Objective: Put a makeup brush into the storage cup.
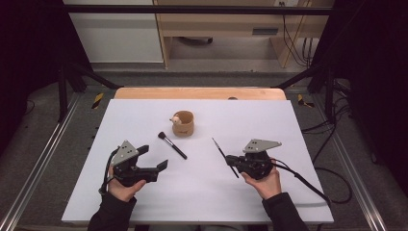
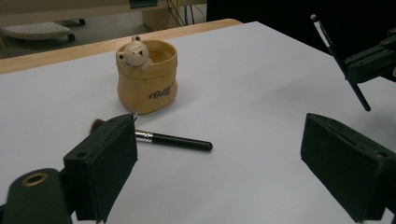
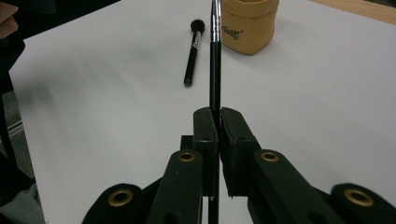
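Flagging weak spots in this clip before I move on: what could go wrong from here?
1. The right gripper pinches the thin brush by a short stretch of its handle, so the brush could pivot or slip.
2. The cup looks light, and the brush's long free end could nudge or tip it on the way in.
3. The open left gripper sits near the thick brush lying flat; closing carelessly may roll it away.

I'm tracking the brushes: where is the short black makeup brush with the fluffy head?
In the high view the short black makeup brush lies flat on the white table, left of centre, between the tan bear-faced cup and the left tool.
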Tool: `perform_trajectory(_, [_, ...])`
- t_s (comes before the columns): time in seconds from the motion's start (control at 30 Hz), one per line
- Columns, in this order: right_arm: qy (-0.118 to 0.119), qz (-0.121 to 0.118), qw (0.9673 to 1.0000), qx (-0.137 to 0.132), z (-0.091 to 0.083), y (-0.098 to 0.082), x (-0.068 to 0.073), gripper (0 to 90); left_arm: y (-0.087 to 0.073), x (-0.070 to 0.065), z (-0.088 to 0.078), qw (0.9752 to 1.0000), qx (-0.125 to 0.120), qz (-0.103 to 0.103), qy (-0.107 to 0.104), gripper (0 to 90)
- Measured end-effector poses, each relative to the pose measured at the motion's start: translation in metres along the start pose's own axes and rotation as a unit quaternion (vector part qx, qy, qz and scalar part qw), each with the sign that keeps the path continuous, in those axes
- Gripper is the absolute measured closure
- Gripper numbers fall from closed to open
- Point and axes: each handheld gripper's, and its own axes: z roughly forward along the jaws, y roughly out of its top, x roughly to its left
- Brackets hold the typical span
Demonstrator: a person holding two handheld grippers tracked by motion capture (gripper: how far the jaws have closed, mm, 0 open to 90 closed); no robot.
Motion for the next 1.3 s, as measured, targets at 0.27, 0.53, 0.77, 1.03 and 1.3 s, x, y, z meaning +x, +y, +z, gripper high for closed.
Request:
perform_trajectory(0.27, [0.012, -0.005, 0.9999, -0.006, 0.006, 0.002, 0.005, 85.6, 0.006, -0.007, 0.003, 0.9999, -0.009, -0.005, -0.007, 10.8])
perform_trajectory(0.53, [0.019, -0.004, 0.9997, -0.015, 0.007, 0.003, 0.006, 85.6, 0.011, -0.013, 0.007, 0.9998, -0.012, -0.008, -0.014, 11.0])
perform_trajectory(0.77, [0.023, -0.008, 0.9994, -0.025, 0.007, 0.005, 0.009, 85.7, 0.018, -0.019, 0.014, 0.9996, -0.016, -0.007, -0.024, 11.0])
perform_trajectory(1.03, [0.025, -0.008, 0.9992, -0.030, 0.006, 0.007, 0.011, 85.6, 0.027, -0.030, 0.024, 0.9989, -0.022, -0.008, -0.039, 11.1])
perform_trajectory(1.3, [0.028, -0.009, 0.9990, -0.033, 0.006, 0.007, 0.013, 85.6, 0.032, -0.038, 0.032, 0.9983, -0.028, -0.005, -0.052, 11.1])
